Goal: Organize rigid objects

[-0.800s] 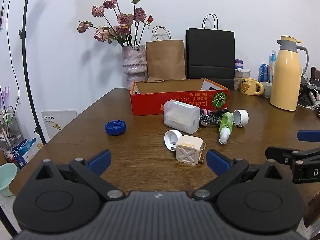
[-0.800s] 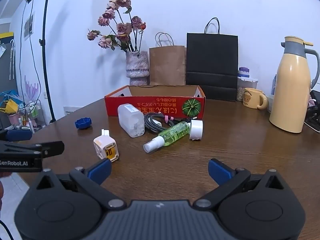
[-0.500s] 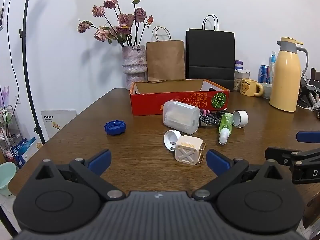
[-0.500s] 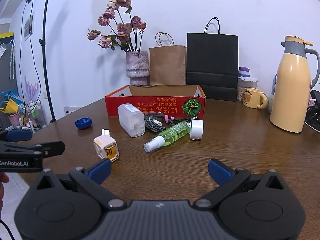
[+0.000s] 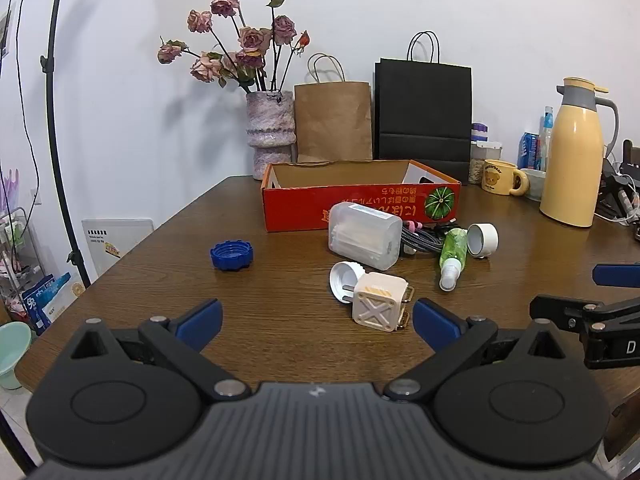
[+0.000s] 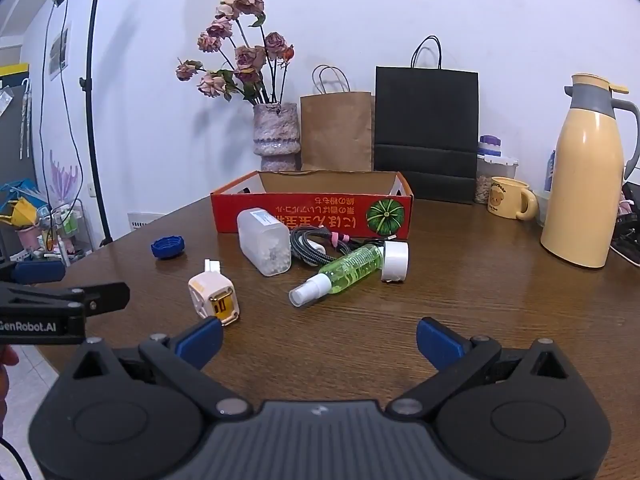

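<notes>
the landmark is the shallow red cardboard box [image 5: 360,206] with a green pumpkin print, open at the top, on the brown wooden counter [image 5: 280,300]; its long side runs left to right.

just in front of the box lies a translucent white plastic container [image 5: 365,235] on its side, its long axis running from the box toward the cameras in the right wrist view. beside it, also in front of the box, sits a coiled black braided cable [image 6: 312,246]. a green clear spray bottle [image 6: 340,276] lies flat in front of the box's pumpkin end, long axis slanted, white nozzle pointing away from the box. a white round cap [image 6: 395,261] stands on edge, touching the bottle's base end. further out from the box rests a cream cube-shaped charger plug [image 5: 380,302], its prongs pointing back toward the box, next to a white round lid [image 5: 344,280]. a blue ribbed bottle cap [image 5: 232,255] lies apart, off the box's left end.

the left hand-held gripper [image 5: 316,318] hangs low over the counter's near edge, spread wide and holding nothing; the plug sits close to its right finger. the right hand-held gripper [image 6: 320,338] is likewise spread wide and released.
</notes>
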`<state>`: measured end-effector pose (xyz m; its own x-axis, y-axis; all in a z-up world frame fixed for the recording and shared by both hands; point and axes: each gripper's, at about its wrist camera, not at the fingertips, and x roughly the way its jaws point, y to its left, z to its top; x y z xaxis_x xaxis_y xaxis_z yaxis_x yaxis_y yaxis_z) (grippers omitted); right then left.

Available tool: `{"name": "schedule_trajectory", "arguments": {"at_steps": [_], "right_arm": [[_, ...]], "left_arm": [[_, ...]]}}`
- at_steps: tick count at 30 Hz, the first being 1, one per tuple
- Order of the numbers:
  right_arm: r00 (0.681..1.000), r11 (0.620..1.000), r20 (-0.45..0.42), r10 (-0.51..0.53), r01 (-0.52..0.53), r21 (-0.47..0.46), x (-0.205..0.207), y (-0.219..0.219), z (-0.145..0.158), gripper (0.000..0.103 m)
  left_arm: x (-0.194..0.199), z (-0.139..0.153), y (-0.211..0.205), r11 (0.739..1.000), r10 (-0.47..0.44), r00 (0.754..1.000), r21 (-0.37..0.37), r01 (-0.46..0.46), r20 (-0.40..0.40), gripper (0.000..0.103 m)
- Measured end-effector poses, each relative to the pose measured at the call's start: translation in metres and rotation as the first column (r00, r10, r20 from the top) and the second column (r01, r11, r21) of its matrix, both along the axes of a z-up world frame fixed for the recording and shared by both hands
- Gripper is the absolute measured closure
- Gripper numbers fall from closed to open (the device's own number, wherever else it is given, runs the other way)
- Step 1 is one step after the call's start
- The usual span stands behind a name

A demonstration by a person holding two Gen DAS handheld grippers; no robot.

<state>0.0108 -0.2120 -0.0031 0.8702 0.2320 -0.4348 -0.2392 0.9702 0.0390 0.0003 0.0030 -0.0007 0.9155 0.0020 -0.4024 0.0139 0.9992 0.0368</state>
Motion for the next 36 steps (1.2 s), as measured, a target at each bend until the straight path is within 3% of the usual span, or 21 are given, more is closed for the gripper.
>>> {"name": "schedule_trajectory", "arguments": {"at_steps": [36], "right_arm": [[1.000,1.000,0.005,0.002,-0.002,-0.003,-0.0002,0.0055,0.0049,0.000]], "left_arm": [[-0.0034,0.0010,-0.0013,1.000,-0.001,1.000,-0.008,0.001,0.009,0.000]]}}
